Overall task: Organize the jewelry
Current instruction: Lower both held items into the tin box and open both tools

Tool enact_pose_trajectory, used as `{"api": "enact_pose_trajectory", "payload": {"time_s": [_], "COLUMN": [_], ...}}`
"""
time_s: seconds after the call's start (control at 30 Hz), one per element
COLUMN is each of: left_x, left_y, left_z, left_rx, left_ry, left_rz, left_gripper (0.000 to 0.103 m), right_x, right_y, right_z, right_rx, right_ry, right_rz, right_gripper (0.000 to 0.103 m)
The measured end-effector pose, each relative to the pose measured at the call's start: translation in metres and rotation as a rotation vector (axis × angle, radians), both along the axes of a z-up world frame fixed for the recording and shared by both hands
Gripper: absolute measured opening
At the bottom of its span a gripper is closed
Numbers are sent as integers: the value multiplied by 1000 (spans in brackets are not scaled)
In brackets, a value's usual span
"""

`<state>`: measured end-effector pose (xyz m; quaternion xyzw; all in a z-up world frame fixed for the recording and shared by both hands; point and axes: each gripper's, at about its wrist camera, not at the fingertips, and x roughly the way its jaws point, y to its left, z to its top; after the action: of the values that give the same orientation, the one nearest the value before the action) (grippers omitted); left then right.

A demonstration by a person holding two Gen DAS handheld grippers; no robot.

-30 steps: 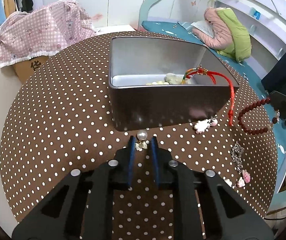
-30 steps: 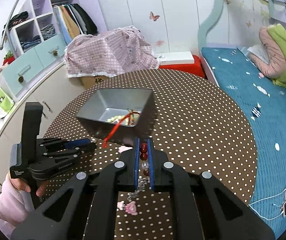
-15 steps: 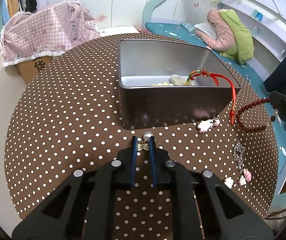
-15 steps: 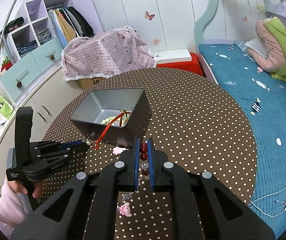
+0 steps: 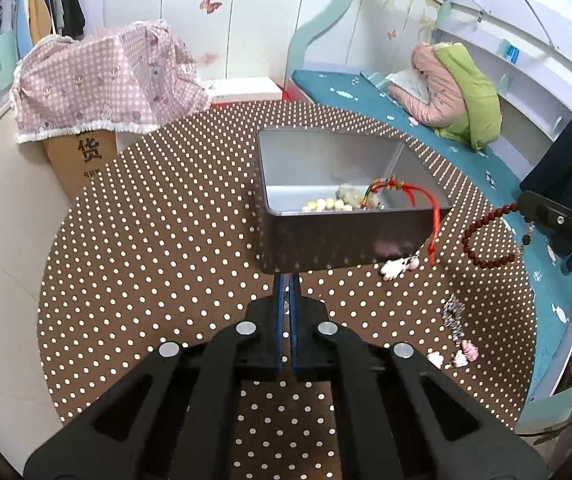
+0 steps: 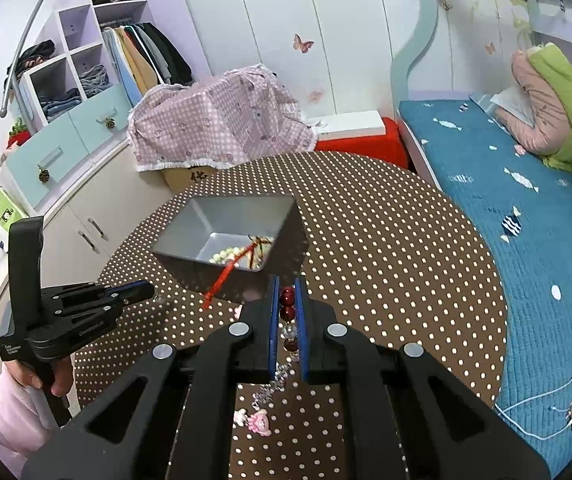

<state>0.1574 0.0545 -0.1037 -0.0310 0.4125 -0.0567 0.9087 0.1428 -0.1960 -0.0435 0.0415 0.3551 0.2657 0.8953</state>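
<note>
A grey metal tin [image 5: 345, 240] stands on the brown dotted table [image 5: 158, 240]. It holds pale beads [image 5: 325, 204], and a red cord bracelet [image 5: 425, 196] hangs over its rim. My left gripper [image 5: 287, 280] is shut just in front of the tin's near wall. In the right wrist view a small pale earring [image 6: 160, 300] shows at the left gripper's [image 6: 148, 290] tip; the fingers hide it from the left wrist camera. My right gripper [image 6: 287, 300] is shut on a dark red bead bracelet [image 6: 287, 312], whose loop [image 5: 485, 240] hangs right of the tin [image 6: 190, 260].
Pink flower charms [image 5: 397, 268] lie by the tin's near right corner. A silver chain [image 5: 455, 316] with pink charms [image 6: 258, 422] lies further right. A bed [image 6: 525, 240] borders the table on the right, cupboards [image 6: 86, 232] on the left.
The left gripper's jaws closed on the pearl earring and lifted with it toward the tin. The right gripper keeps its hold on the bead bracelet and has barely moved.
</note>
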Motion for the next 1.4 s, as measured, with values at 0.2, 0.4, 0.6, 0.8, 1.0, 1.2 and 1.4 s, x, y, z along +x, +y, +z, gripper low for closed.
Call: {"api": "enact_pose_trajectory", "payload": {"time_s": [0.2, 0.4, 0.6, 0.8, 1.0, 1.2, 1.4], "left_x": [-4, 8, 38, 60, 64, 49, 16], "left_y": [4, -2, -13, -18, -18, -22, -43], "left_z": [31, 61, 64, 53, 45, 42, 34], "left_rx": [-18, -18, -37, -26, -29, -26, 12], "left_ry": [-68, -147, -144, -117, -99, -100, -83], "left_rz": [-15, -31, -48, -48, -45, -55, -135], "left_gripper": [2, 2, 2, 5, 22, 22, 52], "right_x": [5, 16, 37, 48, 50, 42, 22], "right_y": [13, 34, 60, 67, 54, 43, 26], "right_z": [20, 40, 34, 23, 23, 22, 18], "right_rx": [5, 23, 24, 2, -7, -22, -32], "right_ry": [-53, -110, -81, -54, -56, -46, -42], "right_rz": [34, 92, 140, 160, 112, 82, 62], "right_gripper": [7, 7, 7, 12, 36, 36, 38]}}
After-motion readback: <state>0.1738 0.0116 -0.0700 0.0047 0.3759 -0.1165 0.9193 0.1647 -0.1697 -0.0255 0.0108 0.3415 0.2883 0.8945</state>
